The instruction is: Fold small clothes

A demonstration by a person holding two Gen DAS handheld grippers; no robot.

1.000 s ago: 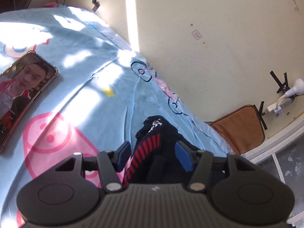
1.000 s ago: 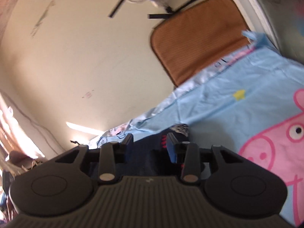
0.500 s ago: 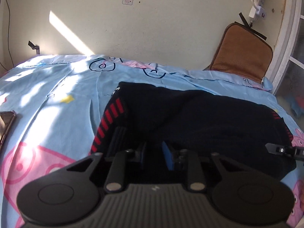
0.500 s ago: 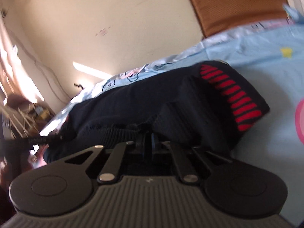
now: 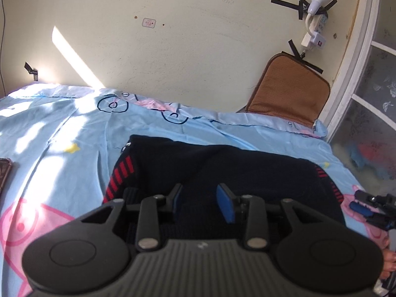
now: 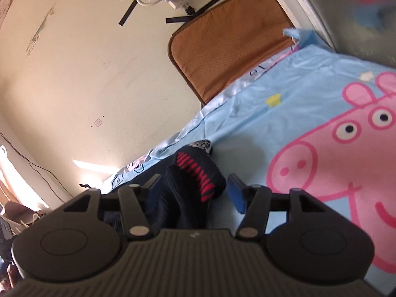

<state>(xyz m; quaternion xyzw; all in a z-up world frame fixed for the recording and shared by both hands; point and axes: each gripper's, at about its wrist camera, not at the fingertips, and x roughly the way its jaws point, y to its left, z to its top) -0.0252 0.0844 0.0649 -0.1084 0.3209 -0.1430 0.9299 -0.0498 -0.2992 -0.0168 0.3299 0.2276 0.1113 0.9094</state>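
On the bed's light blue cartoon-pig sheet (image 5: 74, 173) lies a dark navy knit garment (image 5: 222, 168), spread flat, with short red stripes down both side edges. Above its near edge, the left gripper (image 5: 201, 201) has its fingers opening, blue pads clear of the cloth. At the right gripper (image 6: 195, 185), the fingers are also opening; a red-striped fold sits loose between them.

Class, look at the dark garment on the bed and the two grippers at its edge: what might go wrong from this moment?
1. Both jaws are opening over the dark garment; the fold may spring back or bunch.
2. The right gripper straddles the red-striped cuff, so it may snag and drag it.
3. The phone sits on the bedsheet nearby and could be knocked.
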